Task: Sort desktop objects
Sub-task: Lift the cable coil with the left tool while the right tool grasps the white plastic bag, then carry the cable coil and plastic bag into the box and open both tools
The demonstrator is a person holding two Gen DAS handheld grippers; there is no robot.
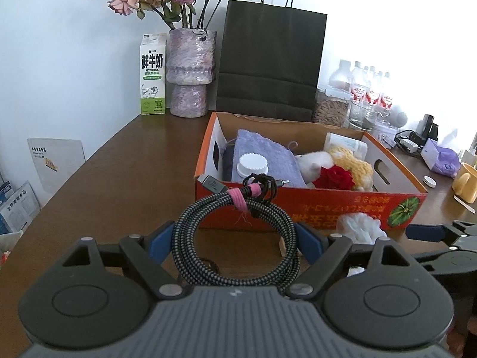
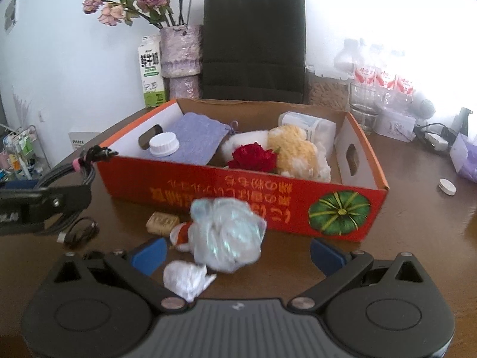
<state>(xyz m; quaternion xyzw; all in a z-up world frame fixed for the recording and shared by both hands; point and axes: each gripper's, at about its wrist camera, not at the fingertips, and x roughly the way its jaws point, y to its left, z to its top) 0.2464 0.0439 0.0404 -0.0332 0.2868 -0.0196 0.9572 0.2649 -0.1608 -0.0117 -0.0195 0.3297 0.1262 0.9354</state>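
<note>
Centrally on the brown worktop (image 1: 125,161) stands an open orange cardboard box (image 2: 268,208) with a pumpkin printed on its near wall. Contents of the box: a folded lavender cloth (image 2: 196,140), a container with a white ribbed cap (image 2: 164,144) lying on that cloth, a red rose (image 2: 253,156), a yellow-and-white plush toy (image 2: 295,152) beside the rose, and a pale packet (image 2: 307,123) against the far wall.

Behind the box stand a milk carton (image 1: 152,74), a mottled purple vase (image 1: 190,71) holding dried roses, and a black paper bag (image 1: 268,62). Clear water bottles (image 1: 366,83) and a glass (image 2: 365,104) are grouped at the far right.

The left claw (image 1: 235,238) grips a coiled braided cable (image 1: 235,238), bound by a pink tie; both blue pads press on opposite sides of the coil. The coil is raised off the worktop, directly in front of the box's near wall, with its plug ends level with the rim.

The right claw (image 2: 238,253) is open, with nothing pressed between its pads. A crumpled clear plastic bag (image 2: 226,232) lies on the worktop between the spread fingers, just in front of the box. A white crumpled wad (image 2: 184,277) lies nearer the claw body, and a cork (image 2: 162,222) lies to the left of the bag.
</note>
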